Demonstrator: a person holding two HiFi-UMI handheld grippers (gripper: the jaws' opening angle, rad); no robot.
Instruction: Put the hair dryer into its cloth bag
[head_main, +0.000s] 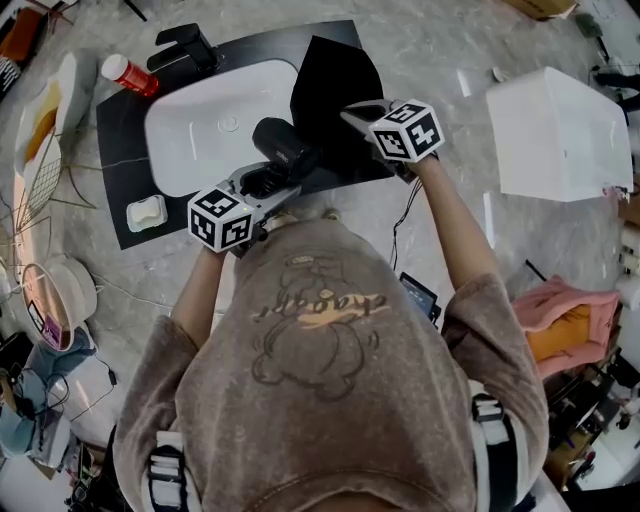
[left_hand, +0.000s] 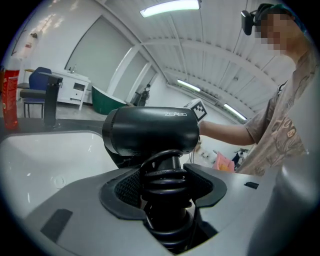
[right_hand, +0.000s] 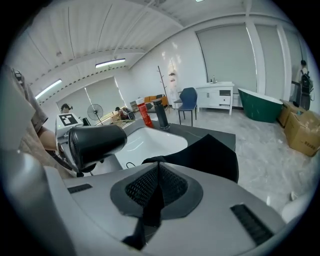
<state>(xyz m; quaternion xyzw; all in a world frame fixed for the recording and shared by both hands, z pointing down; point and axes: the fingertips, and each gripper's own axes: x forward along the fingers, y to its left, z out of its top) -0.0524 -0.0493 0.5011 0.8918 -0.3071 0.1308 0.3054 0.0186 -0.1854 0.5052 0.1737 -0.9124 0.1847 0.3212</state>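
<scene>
Fingers (left_hand: 127, 189) of the left gripper (left_hand: 165, 185) clamp the hair dryer (left_hand: 150, 131) handle, right gripper (right_hand: 157, 187) pinches the cloth bag (right_hand: 210, 155): best lift its mouth open first.

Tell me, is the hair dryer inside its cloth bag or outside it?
Outside. The left tool grips the hair dryer by its handle beside the black cloth bag, whose edge the right tool pinches.

Dryer (head_main: 283, 145) left of bag (head_main: 335, 85) — (over sink's (head_main: 190, 120) edge)
</scene>
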